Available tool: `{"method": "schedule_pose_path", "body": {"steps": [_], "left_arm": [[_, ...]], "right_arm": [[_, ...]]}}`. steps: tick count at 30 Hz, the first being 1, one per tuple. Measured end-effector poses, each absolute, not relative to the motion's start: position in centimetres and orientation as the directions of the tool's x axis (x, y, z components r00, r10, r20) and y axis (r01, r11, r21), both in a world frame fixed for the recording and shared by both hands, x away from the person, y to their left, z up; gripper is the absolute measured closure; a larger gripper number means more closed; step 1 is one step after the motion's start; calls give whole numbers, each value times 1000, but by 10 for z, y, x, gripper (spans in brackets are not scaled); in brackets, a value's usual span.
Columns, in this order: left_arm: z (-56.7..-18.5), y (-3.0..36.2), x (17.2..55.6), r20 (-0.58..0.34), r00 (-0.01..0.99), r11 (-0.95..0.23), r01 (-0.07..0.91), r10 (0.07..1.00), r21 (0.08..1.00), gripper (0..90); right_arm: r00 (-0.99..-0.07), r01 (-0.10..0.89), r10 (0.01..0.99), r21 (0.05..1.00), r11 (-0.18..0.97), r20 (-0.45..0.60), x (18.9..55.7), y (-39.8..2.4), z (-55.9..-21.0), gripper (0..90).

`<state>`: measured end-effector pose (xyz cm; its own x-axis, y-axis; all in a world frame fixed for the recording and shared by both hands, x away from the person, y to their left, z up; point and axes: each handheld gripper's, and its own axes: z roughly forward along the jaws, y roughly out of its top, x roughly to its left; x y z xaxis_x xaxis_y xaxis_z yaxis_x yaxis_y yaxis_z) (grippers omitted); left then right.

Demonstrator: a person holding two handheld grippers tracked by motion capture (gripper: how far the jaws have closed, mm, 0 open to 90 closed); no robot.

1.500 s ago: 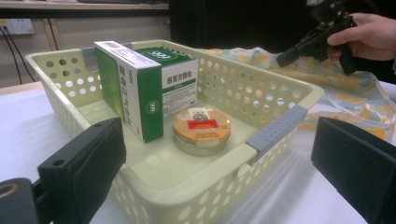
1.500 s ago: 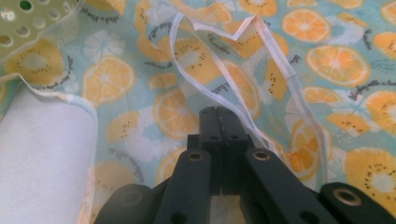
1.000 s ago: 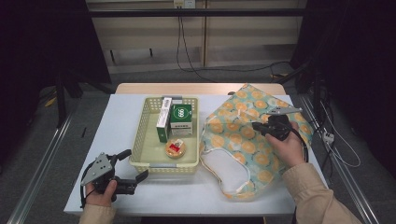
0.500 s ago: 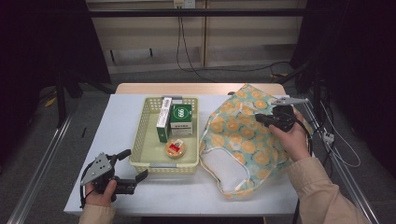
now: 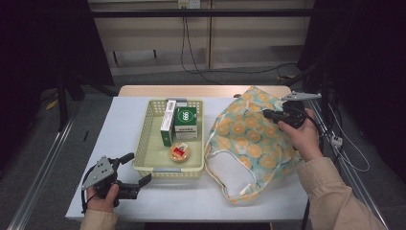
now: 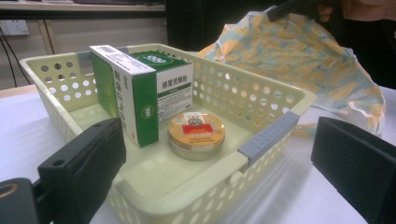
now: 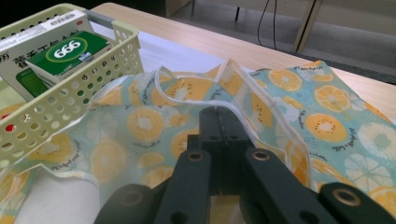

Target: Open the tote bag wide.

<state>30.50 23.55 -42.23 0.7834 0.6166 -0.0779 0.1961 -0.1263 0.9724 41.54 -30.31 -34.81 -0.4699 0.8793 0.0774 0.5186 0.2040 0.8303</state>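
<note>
A pale yellow perforated basket (image 5: 143, 158) sits mid-tabletop (image 5: 119, 124), holding two green-and-white boxes (image 5: 185, 122) and a round tin (image 5: 180, 152) at its 6 o'clock end. At 3 o'clock of the basket lies a citrus-print fabric bag (image 5: 244, 139), its white-lined mouth facing 6 o'clock. The right claw (image 5: 268, 115) is clamped on the bag's upper edge, jaws pressed together. The left claw (image 5: 136, 172) rests at 7 o'clock, jaws spread wide, holding nothing. The bag's interior is hidden.

I see a grey floor (image 5: 72, 115), a pale wall (image 5: 158, 33) with black cables (image 5: 184, 43), and dark sides around my white worktop (image 5: 119, 124).
</note>
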Motion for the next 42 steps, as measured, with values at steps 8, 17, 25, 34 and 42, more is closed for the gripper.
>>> {"method": "schedule_pose_path", "body": {"steps": [8,17,25,34,42], "left_arm": [[-421,236,306,-85,783,-123,202,617,972,28],[-420,234,307,-83,785,-131,205,614,970,28],[-417,231,307,-82,790,-136,205,608,969,28],[-411,228,308,-81,802,-141,202,592,969,28],[-405,223,312,-92,817,-147,211,569,966,29]], "right_arm": [[-470,507,880,836,210,64,415,-305,-340,900],[-461,492,886,847,203,55,413,-310,-331,900],[-459,482,887,852,204,48,411,-313,-323,900],[-454,480,890,854,200,47,410,-313,-323,900],[-457,482,888,853,200,50,410,-312,-323,900]]}}
